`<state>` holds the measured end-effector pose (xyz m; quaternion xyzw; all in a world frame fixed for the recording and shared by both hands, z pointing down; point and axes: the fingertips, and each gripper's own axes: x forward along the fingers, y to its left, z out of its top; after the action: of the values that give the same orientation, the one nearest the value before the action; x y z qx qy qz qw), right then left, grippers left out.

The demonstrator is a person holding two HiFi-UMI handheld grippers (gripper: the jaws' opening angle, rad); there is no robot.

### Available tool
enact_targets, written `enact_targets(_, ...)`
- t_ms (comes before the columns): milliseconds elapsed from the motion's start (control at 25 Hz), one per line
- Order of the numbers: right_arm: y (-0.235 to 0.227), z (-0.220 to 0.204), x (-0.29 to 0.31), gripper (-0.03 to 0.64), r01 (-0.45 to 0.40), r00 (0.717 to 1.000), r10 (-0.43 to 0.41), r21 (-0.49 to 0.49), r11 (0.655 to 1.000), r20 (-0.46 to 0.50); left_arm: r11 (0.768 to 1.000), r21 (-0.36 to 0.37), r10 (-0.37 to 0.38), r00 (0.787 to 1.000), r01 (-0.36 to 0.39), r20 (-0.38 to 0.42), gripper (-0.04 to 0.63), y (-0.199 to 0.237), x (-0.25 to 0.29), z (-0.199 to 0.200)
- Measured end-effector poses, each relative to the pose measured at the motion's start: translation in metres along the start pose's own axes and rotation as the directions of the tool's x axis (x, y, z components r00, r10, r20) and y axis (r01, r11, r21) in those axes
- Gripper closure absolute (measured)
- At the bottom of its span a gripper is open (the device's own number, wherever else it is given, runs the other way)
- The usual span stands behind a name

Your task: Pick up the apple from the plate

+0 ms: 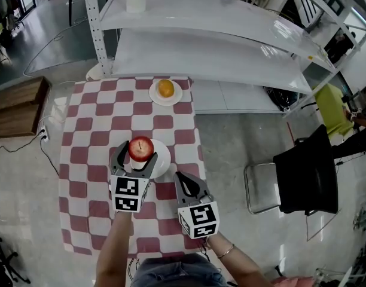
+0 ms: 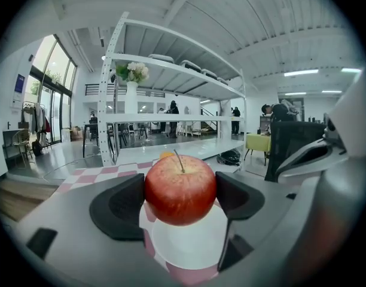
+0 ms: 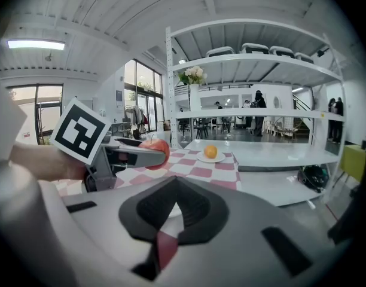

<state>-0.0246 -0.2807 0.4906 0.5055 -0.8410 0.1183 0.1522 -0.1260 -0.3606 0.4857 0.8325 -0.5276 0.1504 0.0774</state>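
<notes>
A red apple [image 1: 141, 149] [image 2: 180, 189] [image 3: 155, 151] is clamped between the pads of my left gripper [image 1: 136, 158] [image 2: 180, 196], lifted a little above a white plate [image 1: 163, 158] [image 2: 192, 244] on the checked table. Both dark pads press its sides. My right gripper [image 1: 189, 186] [image 3: 175, 211] hovers to the right of the plate with its jaws shut and nothing between them.
A second white plate [image 1: 165, 94] with an orange [image 1: 165, 88] [image 3: 211, 151] sits at the table's far edge. A white shelf rack [image 1: 213, 46] stands just beyond it. A black chair [image 1: 305, 172] stands on the floor to the right. The red-and-white tablecloth [image 1: 90, 142] hangs over the table's edges.
</notes>
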Motion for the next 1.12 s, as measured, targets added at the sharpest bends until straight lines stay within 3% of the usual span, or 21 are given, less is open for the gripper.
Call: enact_targets(1120,0.046,0.021,-0.056,0.607,-0.034,0.995,0.038,-0.052,0.998,0.091,0.991,-0.060,0.121,0.990,-0.117,0.069,0.232,-0.010,-0.137,0.006)
